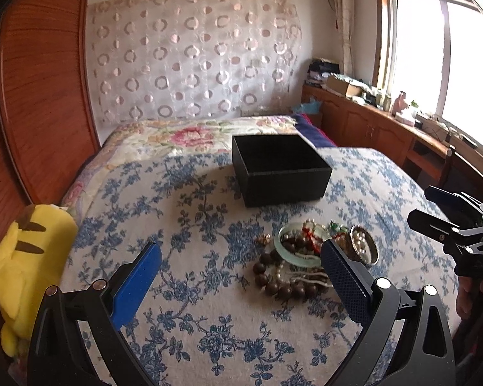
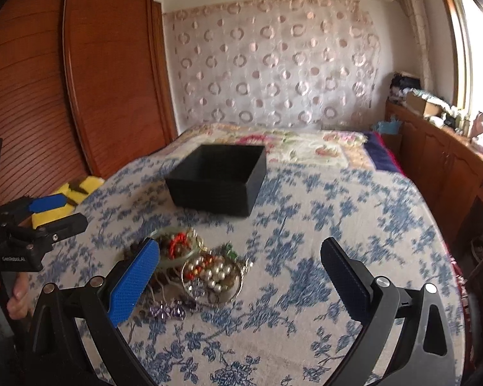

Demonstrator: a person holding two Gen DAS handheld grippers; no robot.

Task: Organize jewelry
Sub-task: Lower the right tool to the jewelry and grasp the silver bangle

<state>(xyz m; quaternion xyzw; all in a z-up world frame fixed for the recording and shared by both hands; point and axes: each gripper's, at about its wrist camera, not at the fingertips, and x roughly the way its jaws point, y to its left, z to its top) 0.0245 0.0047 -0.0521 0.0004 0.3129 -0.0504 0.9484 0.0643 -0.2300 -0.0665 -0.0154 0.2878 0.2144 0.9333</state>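
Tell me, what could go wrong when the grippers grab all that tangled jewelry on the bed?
1. The jewelry pile looks tangled, so lifting the brown bead bracelet might drag other pieces along.
2. The pearls sit loose in a small silver dish that could tip on the soft bedspread.
3. The black box stands apart from the pile, so pieces might drop on the way.

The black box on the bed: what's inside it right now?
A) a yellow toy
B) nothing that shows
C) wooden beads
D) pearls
B: the black box shows only a dark bare interior, while the jewelry pile lies on the bedspread in front of it.
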